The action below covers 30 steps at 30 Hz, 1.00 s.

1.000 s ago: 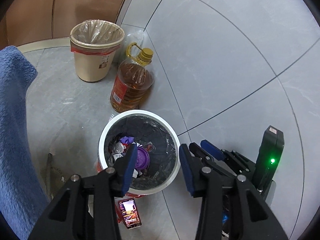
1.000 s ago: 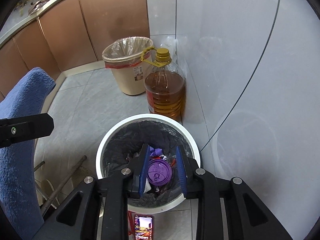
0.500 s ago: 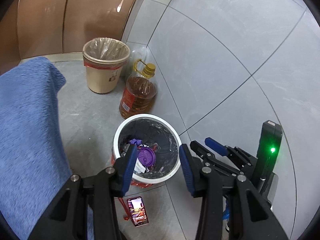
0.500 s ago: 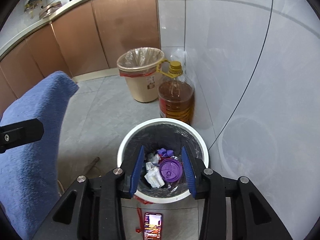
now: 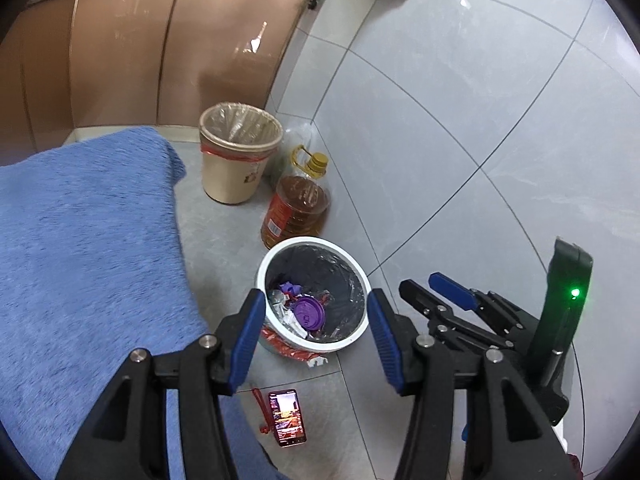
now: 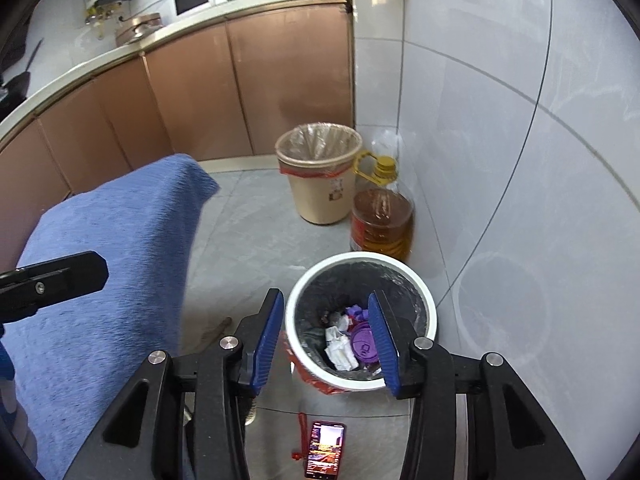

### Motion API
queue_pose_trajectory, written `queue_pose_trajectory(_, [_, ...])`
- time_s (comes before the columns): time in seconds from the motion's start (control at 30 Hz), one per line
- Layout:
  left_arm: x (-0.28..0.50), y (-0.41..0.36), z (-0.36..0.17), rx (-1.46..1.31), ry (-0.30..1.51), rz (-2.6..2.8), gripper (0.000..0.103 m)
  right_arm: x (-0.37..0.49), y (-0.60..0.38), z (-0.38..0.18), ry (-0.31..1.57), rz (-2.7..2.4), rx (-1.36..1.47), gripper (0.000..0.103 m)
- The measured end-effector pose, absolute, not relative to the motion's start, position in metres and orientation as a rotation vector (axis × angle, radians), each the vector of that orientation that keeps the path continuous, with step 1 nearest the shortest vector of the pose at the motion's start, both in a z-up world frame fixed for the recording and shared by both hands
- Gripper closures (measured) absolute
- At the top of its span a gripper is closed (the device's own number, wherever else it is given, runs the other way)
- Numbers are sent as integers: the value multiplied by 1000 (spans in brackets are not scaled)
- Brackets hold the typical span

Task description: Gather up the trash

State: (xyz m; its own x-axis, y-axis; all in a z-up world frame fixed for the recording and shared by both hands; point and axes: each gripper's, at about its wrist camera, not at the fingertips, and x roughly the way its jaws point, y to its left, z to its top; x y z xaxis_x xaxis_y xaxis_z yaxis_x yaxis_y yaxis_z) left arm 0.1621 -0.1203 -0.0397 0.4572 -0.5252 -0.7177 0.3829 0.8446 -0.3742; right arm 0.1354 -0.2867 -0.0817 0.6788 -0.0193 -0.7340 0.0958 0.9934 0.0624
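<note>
A white trash bin (image 5: 264,276) with a black liner stands on the floor by the tiled wall; it also shows in the right wrist view (image 6: 428,300). Inside lie a purple cup lid (image 5: 309,313), crumpled white paper (image 6: 340,350) and other scraps. The lid also shows in the right wrist view (image 6: 362,346). My left gripper (image 5: 316,334) is open and empty, high above the bin. My right gripper (image 6: 326,340) is open and empty, also above the bin. The right gripper shows at the right of the left wrist view (image 5: 460,300).
A beige bin (image 5: 236,160) with a clear liner and a large oil bottle (image 5: 298,208) stand behind the white bin. A blue towel-covered surface (image 5: 80,248) fills the left. A lit phone (image 5: 287,418) lies on the floor. Brown cabinets (image 6: 192,88) line the back.
Both grippers have risen well away from the bin. The right gripper opened and the purple lid, held a second ago, now lies in the bin.
</note>
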Motion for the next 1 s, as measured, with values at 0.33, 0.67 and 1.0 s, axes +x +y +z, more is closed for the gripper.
queue_pose_trajectory(0.33, [115, -70, 1, -138, 832, -488, 52, 108, -243, -31, 736, 14, 57, 56])
queue_pose_trajectory(0.67, [68, 15, 42, -155, 694, -345, 52, 79, -191, 20, 643, 109, -4, 54])
queue_pose_trajectory(1.0, [19, 98, 60, -117, 590, -136, 46, 55, -137, 59, 558, 212, -46, 41])
